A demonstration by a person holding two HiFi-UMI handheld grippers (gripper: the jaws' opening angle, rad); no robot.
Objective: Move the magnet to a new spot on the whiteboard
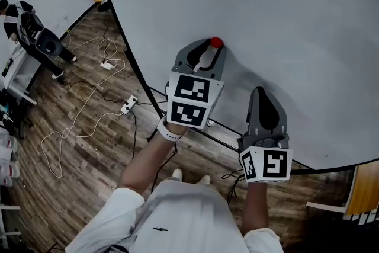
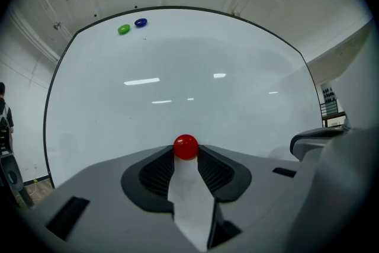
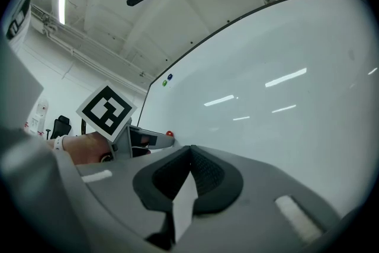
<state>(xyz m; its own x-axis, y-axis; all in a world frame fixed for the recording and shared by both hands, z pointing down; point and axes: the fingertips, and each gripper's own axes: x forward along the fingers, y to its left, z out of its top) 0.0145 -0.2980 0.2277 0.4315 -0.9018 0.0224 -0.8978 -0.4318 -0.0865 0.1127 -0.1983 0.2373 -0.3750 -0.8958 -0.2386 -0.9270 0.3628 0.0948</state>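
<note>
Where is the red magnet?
Left gripper view: the red magnet sits low on the whiteboard, pinched in the left gripper's tips, below the green magnet and blue magnet.

Whiteboard (image 1: 284,15) top and right beyond frame edge

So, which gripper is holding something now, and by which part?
The left gripper pinches the red magnet by its sides, at the jaw tips. The right gripper holds nothing.

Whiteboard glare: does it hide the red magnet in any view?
No. Left gripper view: light streaks on the whiteboard sit above the red magnet, which is sharp; fisheye bows the board's frame. Head view: even light, soft shadows, magnet clear. Right gripper view: streaks again, magnet tiny.
</note>
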